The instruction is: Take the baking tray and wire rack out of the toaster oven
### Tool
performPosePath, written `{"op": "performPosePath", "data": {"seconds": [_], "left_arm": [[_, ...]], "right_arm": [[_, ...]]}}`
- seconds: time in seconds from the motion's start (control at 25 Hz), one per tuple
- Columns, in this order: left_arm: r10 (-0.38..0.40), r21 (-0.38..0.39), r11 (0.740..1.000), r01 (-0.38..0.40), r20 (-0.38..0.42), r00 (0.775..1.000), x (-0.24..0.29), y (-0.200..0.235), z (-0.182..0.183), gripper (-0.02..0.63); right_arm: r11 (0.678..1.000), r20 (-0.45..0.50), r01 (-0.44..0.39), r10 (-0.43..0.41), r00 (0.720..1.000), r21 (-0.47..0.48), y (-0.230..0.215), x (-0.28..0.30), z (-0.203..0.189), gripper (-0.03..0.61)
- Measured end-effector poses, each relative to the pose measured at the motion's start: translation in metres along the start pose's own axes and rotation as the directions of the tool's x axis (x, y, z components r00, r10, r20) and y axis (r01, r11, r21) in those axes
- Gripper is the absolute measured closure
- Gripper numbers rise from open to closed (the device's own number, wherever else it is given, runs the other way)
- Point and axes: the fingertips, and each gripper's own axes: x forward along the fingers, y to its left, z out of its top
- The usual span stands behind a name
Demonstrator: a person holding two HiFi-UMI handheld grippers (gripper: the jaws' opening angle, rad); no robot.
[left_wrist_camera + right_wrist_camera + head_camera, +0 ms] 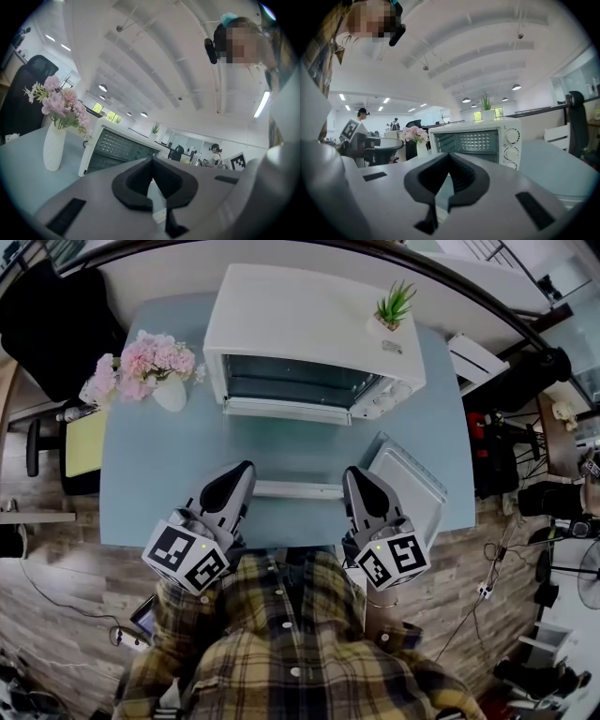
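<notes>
White toaster oven (314,338) sits at 12 o'clock from both tongs, long axis running 9-to-3 across the blue worktop (159,474). Which hand is nearer? (E1)

Near enough equal. Left tongs (244,470) line up with the window's 9 o'clock end, right tongs (353,474) with the knob end at 3. Both pressed together, nothing pinched. (E2)

Baking tray? (E1)

Silvery baking tray (417,488) looks already out: flat on the worktop, just beside the right tongs at their 3 o'clock, skewed to the worktop edge. Wire rack I can't pick out. My guess is it's inside the oven. Can't tell if the door is down. (E2)

Pale strip (298,489) between the tips? (E1)

Lies 9-to-3 between them; can't tell what it is. Likely next reach is straight to 12, and the tongs must spread first. (E2)
</notes>
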Motion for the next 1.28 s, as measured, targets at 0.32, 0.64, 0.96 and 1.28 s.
{"op": "performPosePath", "data": {"seconds": [0.32,0.64,0.96,1.28], "left_arm": [[-0.013,0.002,1.000,0.013,-0.009,1.000,0.0003,-0.0038,-0.0016,0.623],[-0.018,0.002,1.000,0.018,-0.007,1.000,0.0004,-0.0047,-0.0021,0.623],[-0.022,-0.006,1.000,0.022,-0.006,1.000,0.0005,-0.0033,-0.0034,0.623],[-0.018,-0.005,1.000,0.018,-0.007,1.000,-0.0006,-0.0031,-0.0041,0.623]], "right_arm": [[0.999,0.012,0.023,-0.024,1.000,0.034,-0.0031,-0.0082,-0.0004,0.575],[0.998,0.009,0.032,-0.032,0.999,0.046,-0.0040,-0.0089,-0.0021,0.575],[0.998,0.000,0.032,-0.032,0.999,0.045,-0.0062,-0.0068,-0.0018,0.575],[0.998,-0.006,0.043,-0.042,0.999,0.050,-0.0093,-0.0099,-0.0057,0.575]]}}
